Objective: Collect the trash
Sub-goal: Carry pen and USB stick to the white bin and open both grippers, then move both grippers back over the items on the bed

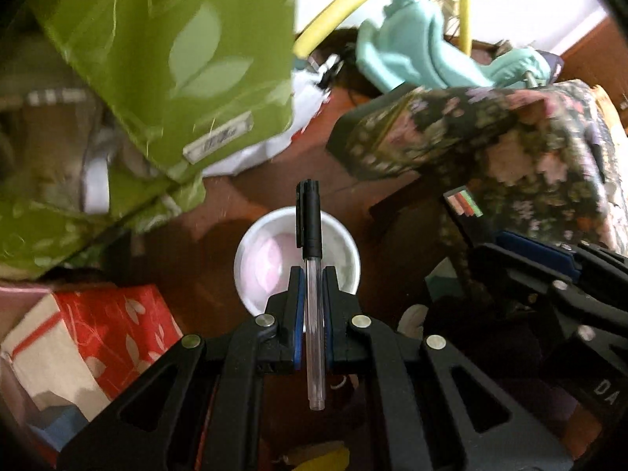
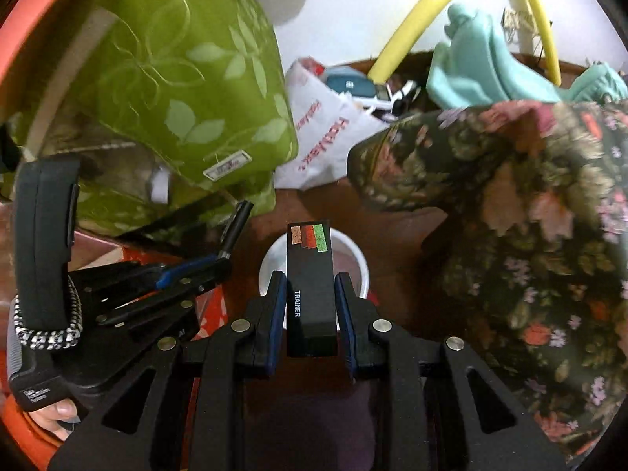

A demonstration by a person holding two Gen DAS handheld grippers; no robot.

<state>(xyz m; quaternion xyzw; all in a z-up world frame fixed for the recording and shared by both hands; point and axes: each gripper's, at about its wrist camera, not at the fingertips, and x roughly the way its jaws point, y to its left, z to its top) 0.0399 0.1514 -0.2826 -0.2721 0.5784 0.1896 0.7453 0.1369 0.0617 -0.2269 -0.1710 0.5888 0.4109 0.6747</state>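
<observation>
Left wrist view: left gripper (image 1: 313, 274) clamps a clear pen (image 1: 314, 286), black cap forward, above a white cup (image 1: 251, 251). Right wrist view: right gripper (image 2: 309, 286) grips a black box (image 2: 311, 290) marked TRAINER, over the same cup.

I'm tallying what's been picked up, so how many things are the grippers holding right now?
2. A pen is clamped in the left gripper, and a black box sits in the right gripper. Both hang over the white cup. Neither hides anything else that I can see.
</observation>
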